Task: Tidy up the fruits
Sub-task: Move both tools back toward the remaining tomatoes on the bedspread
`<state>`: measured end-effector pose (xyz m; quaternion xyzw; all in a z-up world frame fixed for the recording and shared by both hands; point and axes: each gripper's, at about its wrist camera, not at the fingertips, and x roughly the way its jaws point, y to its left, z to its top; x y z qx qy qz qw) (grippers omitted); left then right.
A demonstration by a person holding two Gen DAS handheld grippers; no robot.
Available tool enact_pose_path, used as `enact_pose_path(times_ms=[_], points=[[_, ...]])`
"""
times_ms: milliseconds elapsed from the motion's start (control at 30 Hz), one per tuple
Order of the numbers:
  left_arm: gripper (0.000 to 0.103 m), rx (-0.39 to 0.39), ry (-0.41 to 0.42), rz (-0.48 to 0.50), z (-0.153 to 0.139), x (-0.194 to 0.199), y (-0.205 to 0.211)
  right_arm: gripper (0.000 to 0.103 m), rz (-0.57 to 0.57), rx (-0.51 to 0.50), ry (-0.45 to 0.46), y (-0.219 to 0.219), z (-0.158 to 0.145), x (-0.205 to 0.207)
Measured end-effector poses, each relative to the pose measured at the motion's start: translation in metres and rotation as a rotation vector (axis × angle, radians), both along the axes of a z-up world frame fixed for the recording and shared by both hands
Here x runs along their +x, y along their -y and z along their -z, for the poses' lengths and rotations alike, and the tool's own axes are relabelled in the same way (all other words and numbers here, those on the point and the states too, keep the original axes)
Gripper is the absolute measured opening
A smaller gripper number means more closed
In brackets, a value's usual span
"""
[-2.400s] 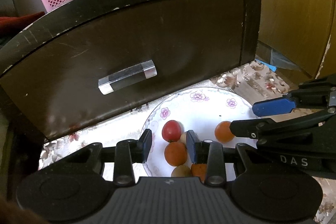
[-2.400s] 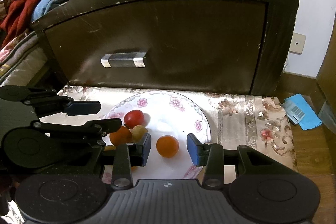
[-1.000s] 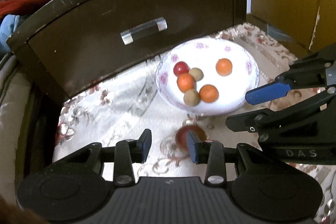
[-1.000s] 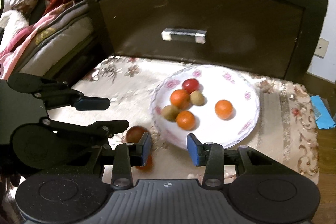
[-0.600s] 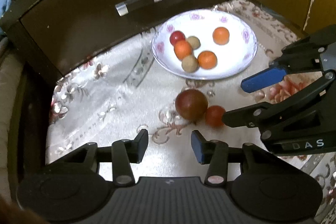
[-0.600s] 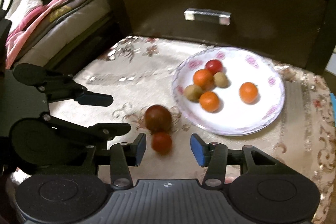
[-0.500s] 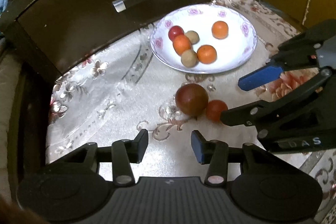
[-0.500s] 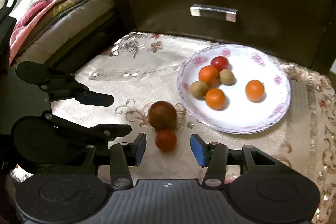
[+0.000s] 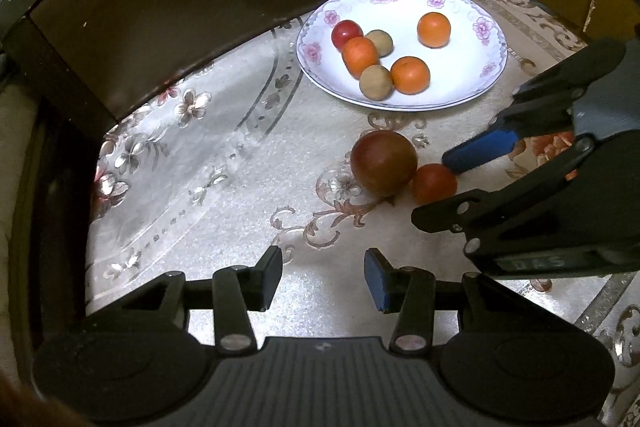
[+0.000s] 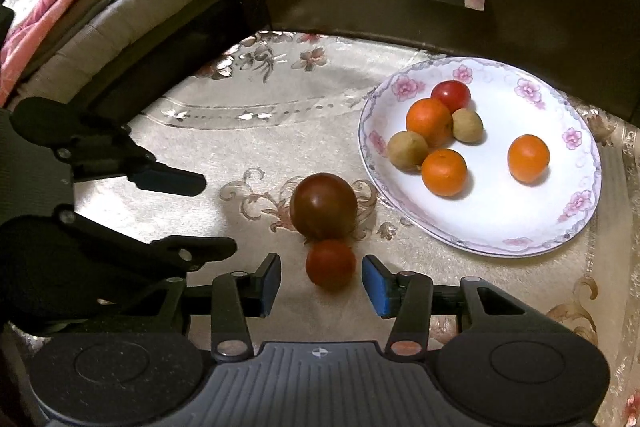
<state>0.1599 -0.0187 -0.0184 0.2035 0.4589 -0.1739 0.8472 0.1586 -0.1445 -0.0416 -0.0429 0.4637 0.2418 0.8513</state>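
1. The right gripper [image 10: 322,277] is framing the small red tomato [image 10: 331,263] with its jaws parted and no pad touching — a pickup is getting under way.
2. That tomato is lying on the floral cloth [image 10: 248,155], touching the big dark tomato [image 10: 323,206], just off the plate's [image 10: 520,239] near-left rim.
3. The left gripper [image 9: 323,277] is hovering with jaws parted and nothing between them.
4. Next, I judge, the right jaws are needing to close without nudging the neighbour.
5. The tomato's underside is staying hidden — contact is hard to judge.

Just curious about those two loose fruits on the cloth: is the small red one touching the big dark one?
Touching. In the right wrist view the small red fruit butts against the big dark fruit, no cloth between.
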Motion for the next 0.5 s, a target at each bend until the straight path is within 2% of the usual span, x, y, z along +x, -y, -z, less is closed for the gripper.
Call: enact_pose_path(times_ms=[233,500], points=[[0.055,0.002,0.000,0.019,0.002,0.000,0.005,0.023,-0.012,-0.055,0.018,-0.006,0.006,0.002],[0.056,0.005,0.006,0.038,0.002,0.001,0.013,0.021,-0.005,-0.068,0.010,0.002,0.005,-0.003]])
